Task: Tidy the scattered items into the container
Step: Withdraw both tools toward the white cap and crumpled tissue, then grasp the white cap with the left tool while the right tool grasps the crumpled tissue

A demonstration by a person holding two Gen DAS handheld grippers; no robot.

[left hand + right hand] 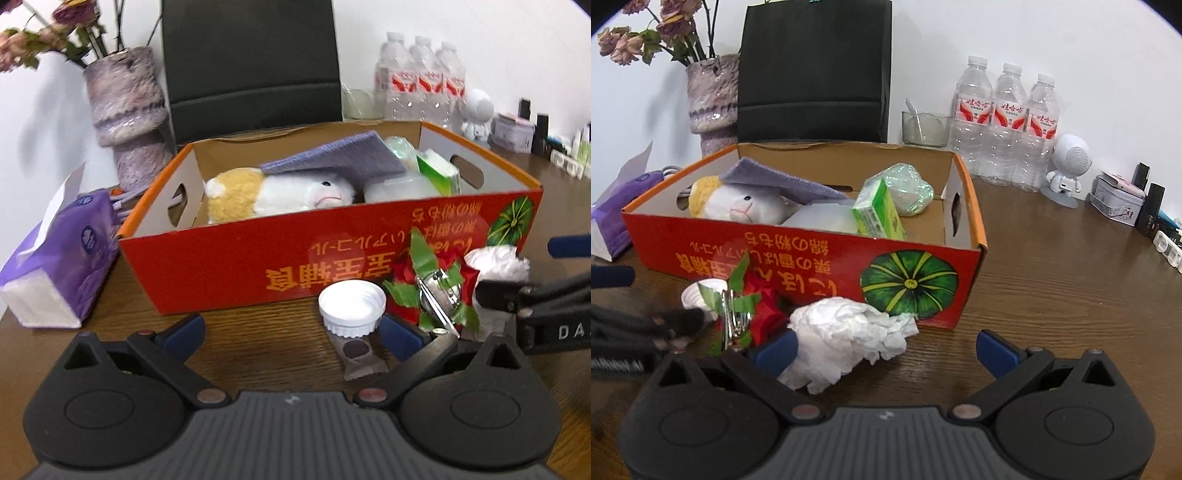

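An orange-red cardboard box (229,266) (798,258) holds a plush toy (280,194), a purple cloth (343,155), a green tissue pack (877,216) and a clear tub. In front of it lie a white cap (351,308) (696,293), a brown snack packet (360,356), a red artificial flower with a metal clip (432,291) (757,310) and a crumpled white tissue (495,262) (846,332). My left gripper (291,332) is open, with the cap and packet between its fingers. My right gripper (886,350) is open around the tissue, which touches its left finger.
A purple tissue box (59,273) sits left of the box. Behind stand a vase of dried flowers (125,110), a black bag (812,70), a glass (925,129) and three water bottles (1004,122). A white figurine (1067,166) and small tins occupy the back right.
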